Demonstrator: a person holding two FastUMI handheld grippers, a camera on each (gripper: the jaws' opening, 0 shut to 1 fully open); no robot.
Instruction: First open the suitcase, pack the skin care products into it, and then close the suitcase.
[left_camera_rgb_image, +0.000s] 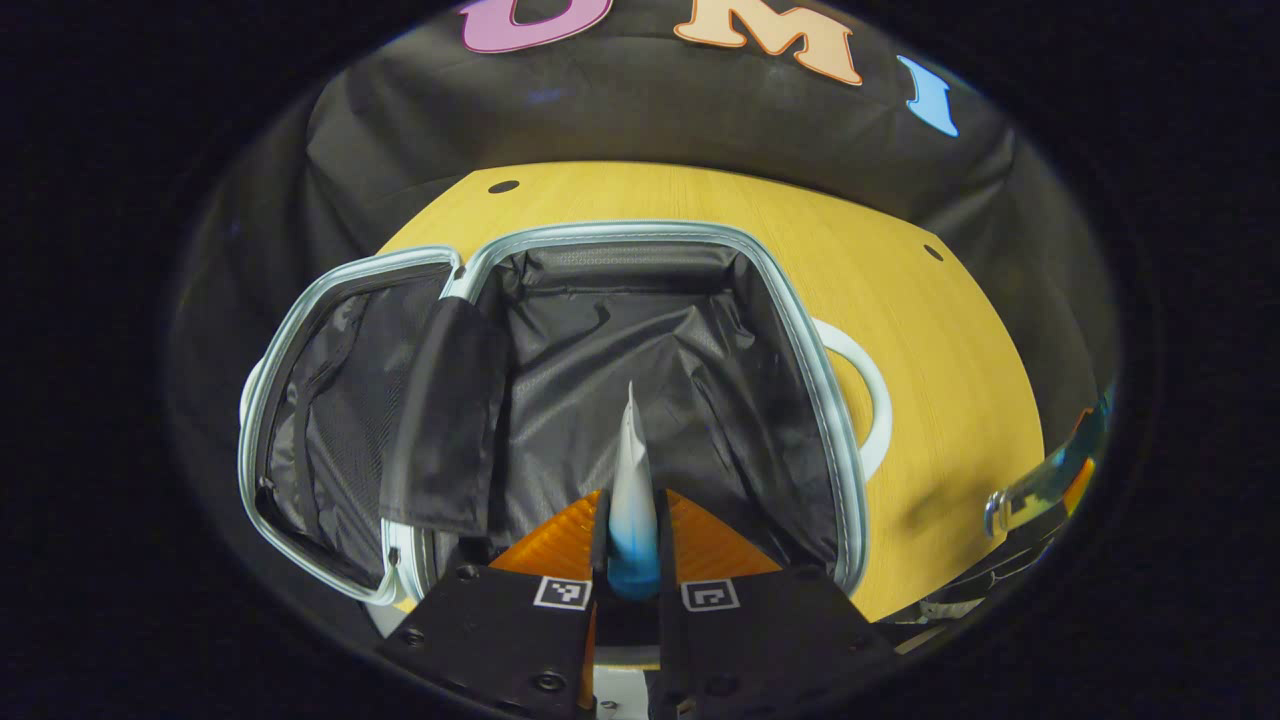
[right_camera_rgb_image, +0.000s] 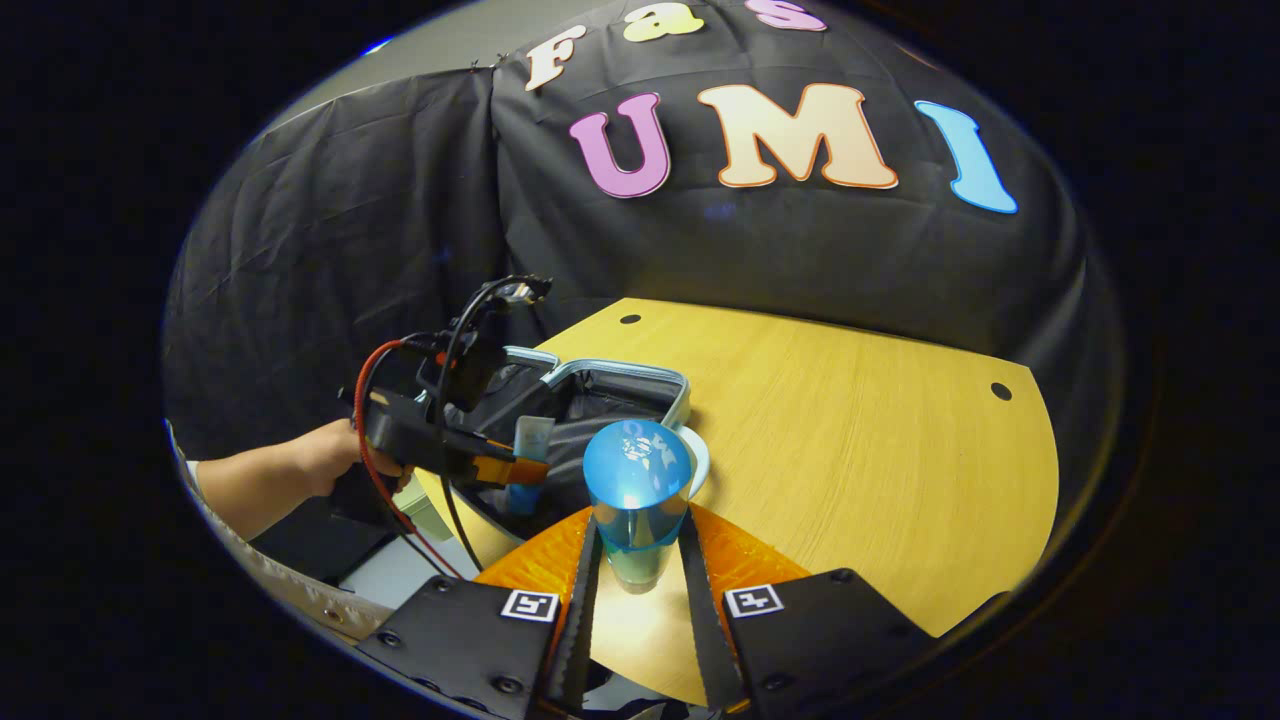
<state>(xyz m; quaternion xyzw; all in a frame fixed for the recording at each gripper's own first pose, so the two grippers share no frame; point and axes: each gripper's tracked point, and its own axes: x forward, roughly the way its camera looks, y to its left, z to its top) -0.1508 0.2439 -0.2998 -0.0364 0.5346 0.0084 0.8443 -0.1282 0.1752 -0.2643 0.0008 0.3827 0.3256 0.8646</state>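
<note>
Left jaws: pinching a white-to-blue squeeze tube (left_camera_rgb_image: 632, 500), left gripper (left_camera_rgb_image: 633, 560) poised over the case.
Right jaws: clamped on a blue-capped clear bottle (right_camera_rgb_image: 637, 490), right gripper (right_camera_rgb_image: 636, 560) above the tabletop.
Suitcase: open, pale-blue-rimmed, black-lined suitcase (left_camera_rgb_image: 800, 330), 12 o'clock of the tube; lid (left_camera_rgb_image: 300, 400) at 10 o'clock.
Table: round yellow wooden table (right_camera_rgb_image: 860, 450) underneath.
Hand: a hand (right_camera_rgb_image: 330, 455), 9 o'clock in the right gripper view.

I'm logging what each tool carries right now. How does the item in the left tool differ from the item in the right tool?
The tube in the left tool is flat, tapering to a thin crimped edge; the bottle in the right tool is round with a domed blue cap. The tube hangs over the open suitcase; the bottle is over the table beside it. Both are blue-tinted and gripped.
</note>
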